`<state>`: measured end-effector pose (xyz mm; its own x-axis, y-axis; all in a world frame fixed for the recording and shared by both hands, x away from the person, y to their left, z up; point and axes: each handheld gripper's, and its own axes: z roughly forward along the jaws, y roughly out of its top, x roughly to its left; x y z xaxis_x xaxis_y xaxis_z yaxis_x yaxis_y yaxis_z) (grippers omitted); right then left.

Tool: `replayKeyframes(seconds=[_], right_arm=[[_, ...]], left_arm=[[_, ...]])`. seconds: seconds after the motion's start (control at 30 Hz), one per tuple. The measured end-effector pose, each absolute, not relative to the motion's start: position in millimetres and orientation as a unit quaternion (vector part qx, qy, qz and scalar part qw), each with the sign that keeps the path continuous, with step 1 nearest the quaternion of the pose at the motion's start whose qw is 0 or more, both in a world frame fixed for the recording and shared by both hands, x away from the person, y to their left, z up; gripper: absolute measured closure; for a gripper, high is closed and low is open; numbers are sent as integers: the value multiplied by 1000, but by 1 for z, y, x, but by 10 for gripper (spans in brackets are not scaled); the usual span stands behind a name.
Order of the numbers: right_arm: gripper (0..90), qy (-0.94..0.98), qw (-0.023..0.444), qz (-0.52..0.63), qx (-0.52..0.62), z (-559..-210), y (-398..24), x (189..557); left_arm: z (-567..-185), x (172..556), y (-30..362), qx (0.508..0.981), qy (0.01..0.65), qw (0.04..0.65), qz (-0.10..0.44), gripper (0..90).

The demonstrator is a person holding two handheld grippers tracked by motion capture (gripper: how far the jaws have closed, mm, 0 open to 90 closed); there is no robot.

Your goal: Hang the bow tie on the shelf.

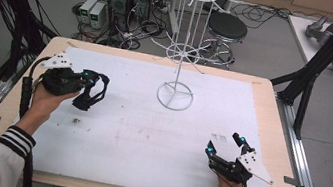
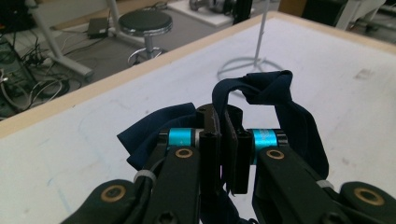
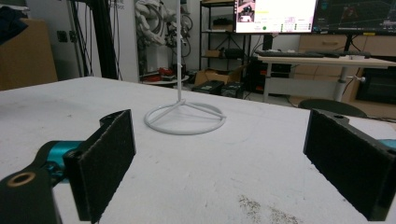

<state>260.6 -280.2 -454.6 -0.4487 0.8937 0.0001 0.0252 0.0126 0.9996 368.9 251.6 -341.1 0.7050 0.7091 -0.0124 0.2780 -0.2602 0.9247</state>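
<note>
Jaws of the left gripper (image 2: 223,154) pinch a dark blue strap (image 2: 280,107) above the white mat (image 1: 137,139); right gripper (image 3: 219,158) stands spread wide near the wire rack (image 1: 182,50); no legible writing

In the left gripper view, the closed left claw (image 2: 224,154) hides the middle of a dark blue strap (image 2: 285,107), and the strap's lower end is cut off by the bottom edge. The white wire stand (image 2: 254,56) loses its top at the upper edge there. In the high view, a small dark speck (image 1: 76,120) on the table (image 1: 147,136) is too small to identify.
</note>
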Motion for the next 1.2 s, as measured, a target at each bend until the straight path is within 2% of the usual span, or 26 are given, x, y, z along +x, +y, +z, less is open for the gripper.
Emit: replayKeyframes(seconds=[0.5,1.2], right_arm=[[82,612,364,591,379,-454,-280,261],[82,611,366,593,376,-455,-280,261]], left_arm=[[-323,380,214,728,308,581,194,854],[-309,405,176,728,298,586,194,854]])
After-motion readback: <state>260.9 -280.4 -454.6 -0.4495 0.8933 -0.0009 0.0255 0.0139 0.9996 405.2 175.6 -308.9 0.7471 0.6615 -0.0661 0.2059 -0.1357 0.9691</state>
